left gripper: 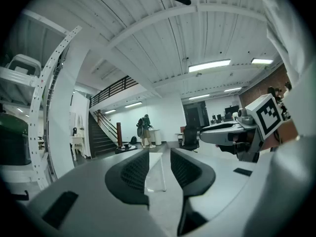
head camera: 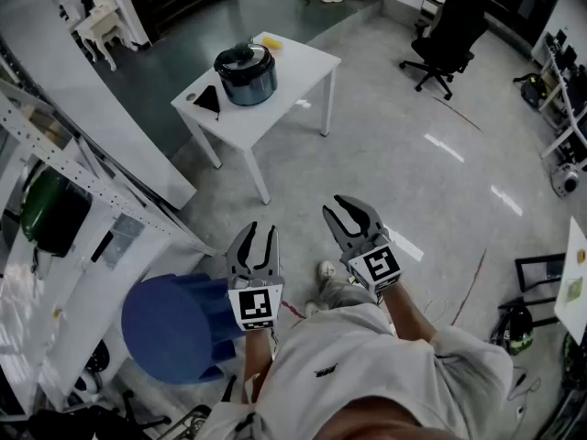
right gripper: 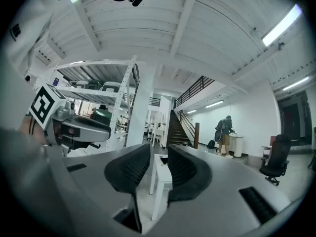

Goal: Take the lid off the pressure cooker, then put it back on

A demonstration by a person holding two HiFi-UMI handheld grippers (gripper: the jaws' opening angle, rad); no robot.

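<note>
While I stand well back from the white table [head camera: 295,55], the pressure cooker [head camera: 246,79] sits on it at about twelve o'clock from my left gripper [head camera: 254,244], with its lid [head camera: 242,57] on. The left gripper and the right gripper [head camera: 356,214] point level, jaws pressed nearly together on nothing. I judge this the approach. Next I must close in, spread the jaws, and reach for the lid.

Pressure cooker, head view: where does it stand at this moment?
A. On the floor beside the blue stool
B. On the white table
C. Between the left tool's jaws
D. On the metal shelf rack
B: the pressure cooker stands on top of the white table, well ahead of the person.
</note>
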